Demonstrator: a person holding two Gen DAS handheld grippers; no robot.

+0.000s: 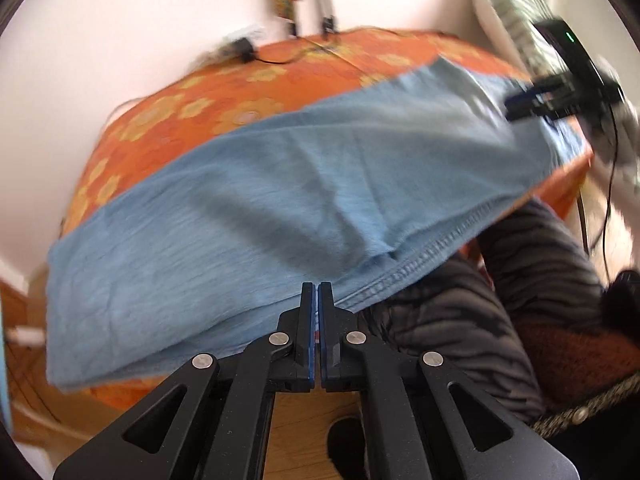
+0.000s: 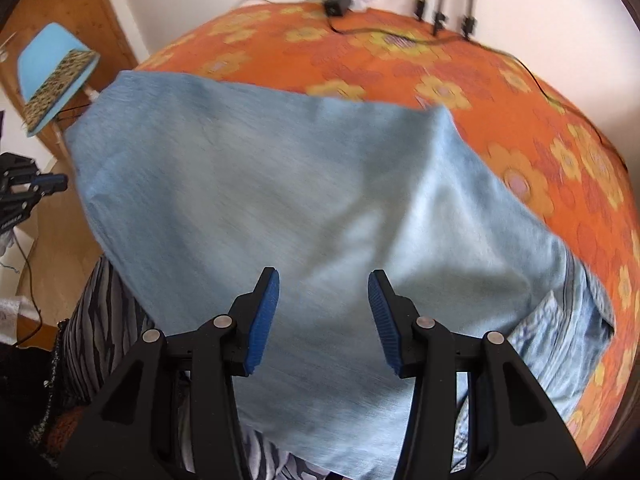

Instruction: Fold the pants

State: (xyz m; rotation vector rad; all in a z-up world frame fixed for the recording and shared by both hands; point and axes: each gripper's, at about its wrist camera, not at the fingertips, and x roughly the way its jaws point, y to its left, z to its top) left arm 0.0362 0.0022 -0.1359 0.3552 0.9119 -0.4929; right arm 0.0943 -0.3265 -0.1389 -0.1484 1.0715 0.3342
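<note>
- Left wrist view: a big orange tablecloth with yellow flowers [image 1: 224, 92] covers the table, right up to the white wall [image 1: 120, 20].
- The light blue soft pants [image 1: 280, 184] lie folded across the cloth, and one stitched edge hangs over the near side of the table.
- A person's grey striped trouser legs [image 1: 460, 312] show just beside that edge.
- The left gripper [image 1: 318, 292] has its two black fingers pressed together. A bit of blue cloth seems to be pinched between them, but I cannot tell for sure.
- In the right wrist view, the right gripper [image 2: 324, 280] hangs over the pants with its blue pads [image 2: 264, 316] spread apart and nothing between them.
- A small black plug [image 2: 338, 2] with a cable sits at the far edge.
</note>
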